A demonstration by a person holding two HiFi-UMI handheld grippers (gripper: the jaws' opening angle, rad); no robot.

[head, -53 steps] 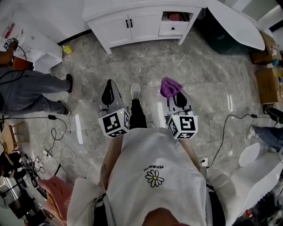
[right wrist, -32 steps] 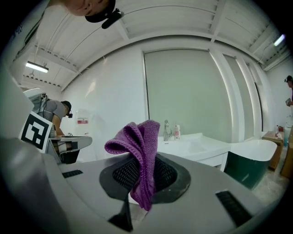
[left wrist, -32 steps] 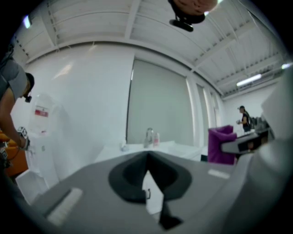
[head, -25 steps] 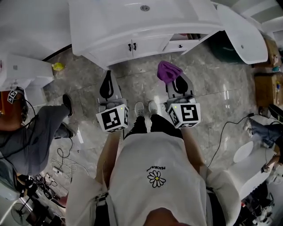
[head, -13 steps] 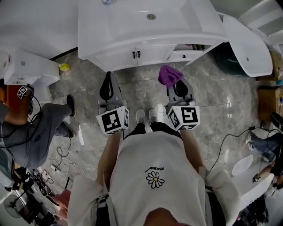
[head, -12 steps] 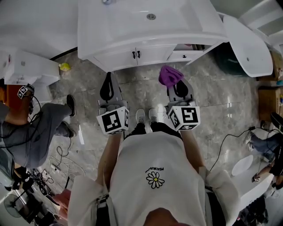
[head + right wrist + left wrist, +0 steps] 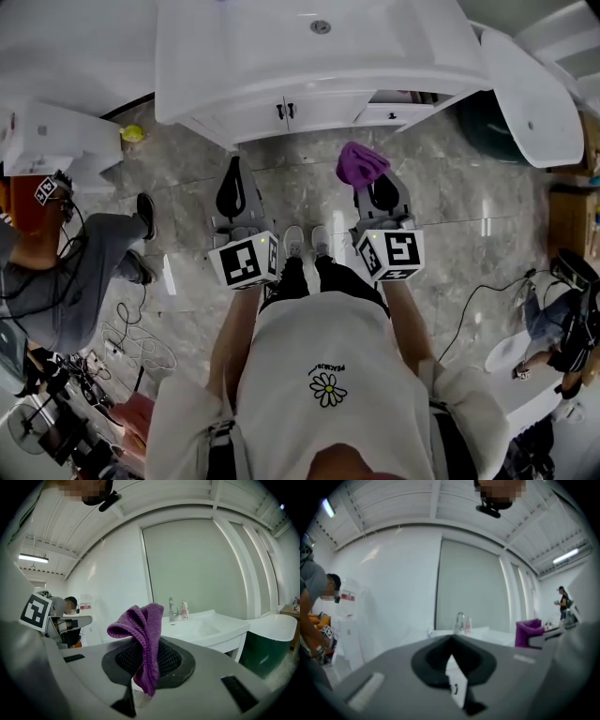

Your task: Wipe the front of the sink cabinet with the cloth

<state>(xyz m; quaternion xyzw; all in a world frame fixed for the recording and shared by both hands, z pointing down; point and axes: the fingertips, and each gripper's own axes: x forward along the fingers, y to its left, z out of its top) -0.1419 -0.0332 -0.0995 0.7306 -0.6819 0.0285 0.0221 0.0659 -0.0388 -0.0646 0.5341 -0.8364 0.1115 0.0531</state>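
Note:
A white sink cabinet (image 7: pixel 309 108) with two doors and a drawer stands ahead, its basin top (image 7: pixel 319 42) above it; the right gripper view shows the basin (image 7: pixel 201 627) with a tap. My right gripper (image 7: pixel 364 171) is shut on a purple cloth (image 7: pixel 361 164), which sticks up bunched from the closed jaws (image 7: pixel 145 644). It hovers over the floor a little short of the cabinet front. My left gripper (image 7: pixel 232 173) is shut and holds nothing, level with the right one; in its own view the jaws (image 7: pixel 451 644) meet at the tip.
A person in grey trousers (image 7: pixel 66 272) stands at the left beside a white unit (image 7: pixel 56 141). A small yellow object (image 7: pixel 132 133) lies on the floor by the cabinet's left leg. A white bathtub (image 7: pixel 530 84) is at the right. Cables (image 7: pixel 122 342) trail over the marble floor.
The cabinet has come much nearer as the person walked toward it. Both grippers keep their hold and spacing; the cloth stays in the right one.

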